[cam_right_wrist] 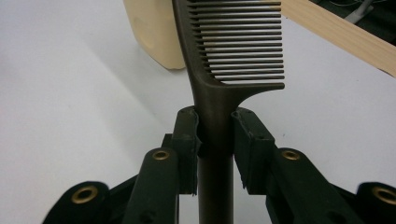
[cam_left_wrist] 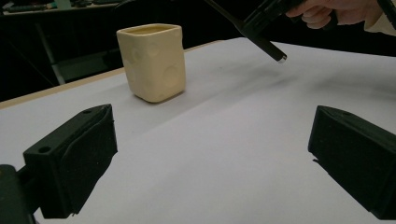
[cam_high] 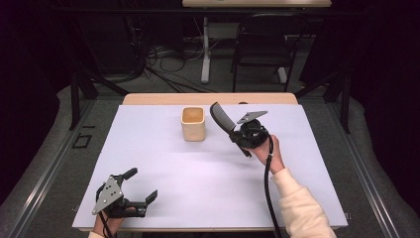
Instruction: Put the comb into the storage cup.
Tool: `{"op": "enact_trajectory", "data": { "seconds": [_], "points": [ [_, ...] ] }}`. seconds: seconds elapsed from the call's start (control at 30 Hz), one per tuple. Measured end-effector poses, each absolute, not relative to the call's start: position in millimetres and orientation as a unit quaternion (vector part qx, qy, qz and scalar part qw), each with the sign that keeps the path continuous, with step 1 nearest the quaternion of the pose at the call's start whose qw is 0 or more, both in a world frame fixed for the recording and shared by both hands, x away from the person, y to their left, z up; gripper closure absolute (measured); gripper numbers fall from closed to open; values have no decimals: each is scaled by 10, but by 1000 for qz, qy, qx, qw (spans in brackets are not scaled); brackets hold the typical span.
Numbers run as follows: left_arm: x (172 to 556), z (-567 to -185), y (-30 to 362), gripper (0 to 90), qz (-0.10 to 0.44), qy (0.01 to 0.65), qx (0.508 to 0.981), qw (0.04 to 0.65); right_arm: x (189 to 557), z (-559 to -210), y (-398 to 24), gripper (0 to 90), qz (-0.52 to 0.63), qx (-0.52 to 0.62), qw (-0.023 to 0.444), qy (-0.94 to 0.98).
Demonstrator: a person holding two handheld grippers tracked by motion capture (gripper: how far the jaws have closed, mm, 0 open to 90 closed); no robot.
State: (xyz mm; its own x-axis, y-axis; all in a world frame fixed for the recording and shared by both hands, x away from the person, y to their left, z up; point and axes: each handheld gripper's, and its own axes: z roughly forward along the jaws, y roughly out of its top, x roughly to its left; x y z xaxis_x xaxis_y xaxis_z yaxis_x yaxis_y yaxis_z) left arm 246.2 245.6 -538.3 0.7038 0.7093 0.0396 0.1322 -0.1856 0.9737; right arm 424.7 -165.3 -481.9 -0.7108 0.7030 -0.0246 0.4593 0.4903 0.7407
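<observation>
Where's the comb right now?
The comb is clamped in the right gripper, held above the white mat right of centre in the high view, just right of the cream cup.

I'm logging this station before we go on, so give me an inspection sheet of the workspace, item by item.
Surface: white sheet over a wooden table, flat.
Job's things: black comb held in the air to the right of the cream cup; cup upright.
Clutter: nothing seen.
Grippers: right gripper shut on the comb's handle; left gripper open, holding nothing, near the front edge.
Cables: black cable trails from the right gripper along the sleeve; more on the floor behind.
Surroundings: dark room, chair behind the table.
</observation>
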Motion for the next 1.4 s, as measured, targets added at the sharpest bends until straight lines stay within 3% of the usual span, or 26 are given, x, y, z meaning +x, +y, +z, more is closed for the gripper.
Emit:
{"op": "enact_trajectory", "data": {
  "seconds": [1.4],
  "points": [
    [2469,-5386,2446,11,253,289,728,569,4359,-4638,-1424,713,388,329,191,839]
  ]
}}
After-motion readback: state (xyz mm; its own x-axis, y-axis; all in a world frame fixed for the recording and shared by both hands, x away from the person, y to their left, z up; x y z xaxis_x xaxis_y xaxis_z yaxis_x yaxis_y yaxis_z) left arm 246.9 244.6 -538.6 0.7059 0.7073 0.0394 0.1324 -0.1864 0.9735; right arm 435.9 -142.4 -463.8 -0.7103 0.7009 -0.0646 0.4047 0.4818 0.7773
